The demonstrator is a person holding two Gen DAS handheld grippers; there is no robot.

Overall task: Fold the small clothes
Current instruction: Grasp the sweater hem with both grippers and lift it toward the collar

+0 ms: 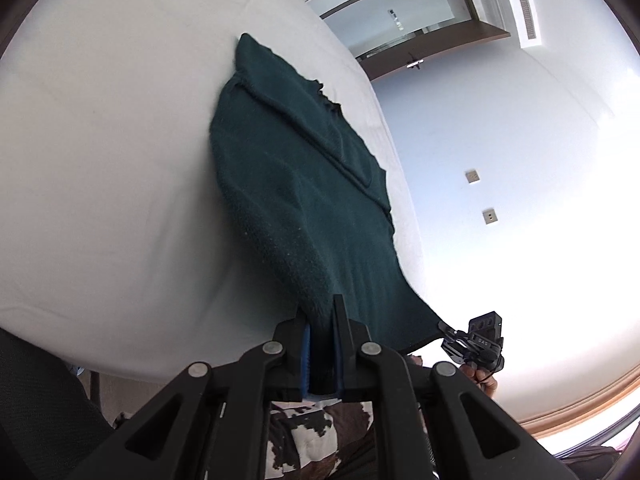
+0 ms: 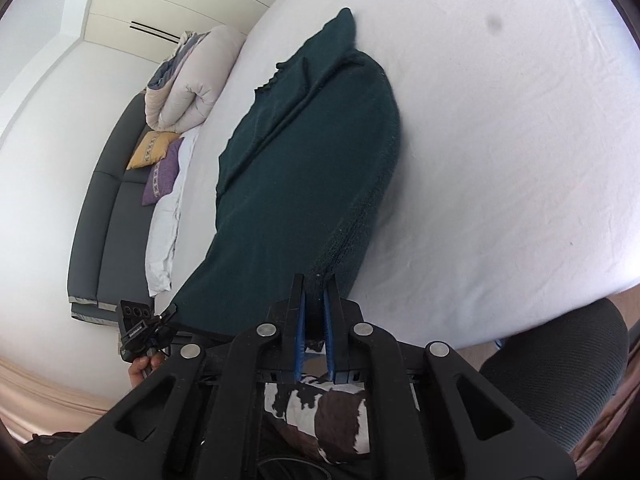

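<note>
A dark green knitted garment lies stretched over the white bed, with its near hem lifted. My left gripper is shut on one near corner of the hem. My right gripper is shut on the other near corner of the garment. Each gripper shows in the other's view: the right one at the garment's far hem corner, the left one likewise. The garment's far end, with a folded-in sleeve, rests on the sheet.
A rolled beige duvet, a yellow cushion and a purple cushion lie by the dark headboard. A black chair back is at the bed's near edge. A wall with sockets and a doorway lie beyond.
</note>
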